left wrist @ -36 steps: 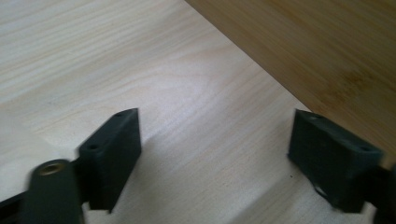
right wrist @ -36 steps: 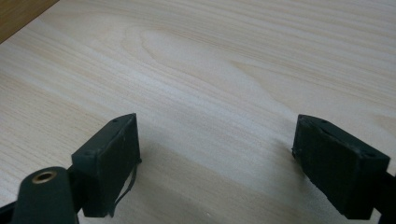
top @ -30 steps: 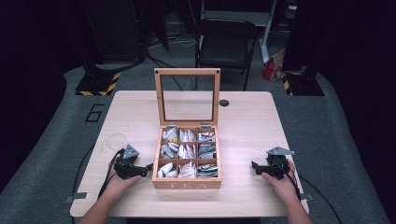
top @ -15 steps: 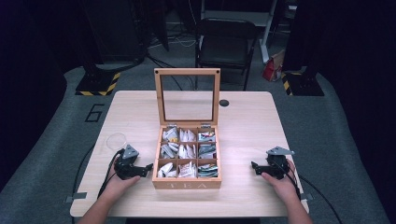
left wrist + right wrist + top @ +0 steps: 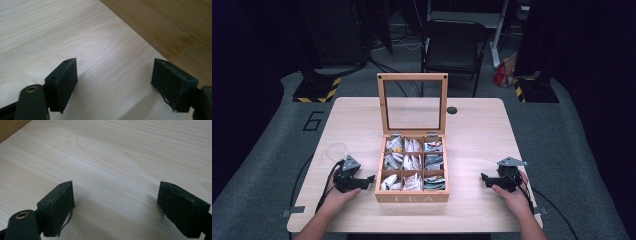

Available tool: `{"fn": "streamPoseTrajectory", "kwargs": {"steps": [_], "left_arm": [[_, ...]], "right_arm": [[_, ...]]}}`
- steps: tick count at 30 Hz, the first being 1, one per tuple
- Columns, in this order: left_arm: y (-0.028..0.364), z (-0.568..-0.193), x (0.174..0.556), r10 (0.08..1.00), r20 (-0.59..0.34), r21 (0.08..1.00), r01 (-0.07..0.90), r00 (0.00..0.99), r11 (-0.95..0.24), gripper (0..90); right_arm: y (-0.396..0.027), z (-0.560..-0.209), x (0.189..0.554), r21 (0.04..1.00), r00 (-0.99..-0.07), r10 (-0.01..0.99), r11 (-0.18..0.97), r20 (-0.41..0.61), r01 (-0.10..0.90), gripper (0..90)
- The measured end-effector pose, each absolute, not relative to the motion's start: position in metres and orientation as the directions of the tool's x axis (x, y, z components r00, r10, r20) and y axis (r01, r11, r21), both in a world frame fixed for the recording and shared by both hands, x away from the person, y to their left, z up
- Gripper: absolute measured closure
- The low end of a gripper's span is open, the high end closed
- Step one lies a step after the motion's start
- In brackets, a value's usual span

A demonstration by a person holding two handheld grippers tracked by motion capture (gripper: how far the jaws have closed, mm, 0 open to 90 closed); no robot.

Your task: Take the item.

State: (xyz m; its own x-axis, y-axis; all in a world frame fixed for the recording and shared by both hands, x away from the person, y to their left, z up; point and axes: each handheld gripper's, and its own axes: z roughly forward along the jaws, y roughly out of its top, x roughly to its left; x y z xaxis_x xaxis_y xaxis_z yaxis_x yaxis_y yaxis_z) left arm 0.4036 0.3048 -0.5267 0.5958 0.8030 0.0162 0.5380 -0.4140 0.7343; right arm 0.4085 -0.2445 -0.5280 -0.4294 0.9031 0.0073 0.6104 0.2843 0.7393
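While both hands rest on the table's (image 5: 482, 130) near edge, each holds a gripper low over the wood; left gripper (image 5: 368, 179) has jaws spread apart, nothing between them, tips just beside the tea box's (image 5: 412, 197) left wall; in the left gripper view that gripper (image 5: 113, 80) shows bare tabletop in the gap, box wall (image 5: 175, 22) at upper right; right gripper (image 5: 484, 178) also spread apart and empty, pointing toward the box from well off its right side; right gripper view has that gripper (image 5: 115, 205) over plain wood. Box sits mid-table near the front, nine compartments packed with tea bags (image 5: 413, 161); its glass lid (image 5: 412, 104) stands upright at the back. Farther off: small black disc (image 5: 452, 110) on the table, folding chair (image 5: 454, 47) beyond it.
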Motion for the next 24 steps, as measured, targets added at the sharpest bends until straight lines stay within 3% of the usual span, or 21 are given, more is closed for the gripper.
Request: {"fn": "streamPoseTrajectory", "kwargs": {"steps": [24], "left_arm": [[0.312, -0.506, 0.393, 0.836, -0.027, 0.759, 0.555, 0.548, -0.34, 34.7]], "right_arm": [[-0.244, -0.528, 0.408, 0.739, -0.43, 0.903, 0.285, 0.007, 0.61, 13.4]]}}
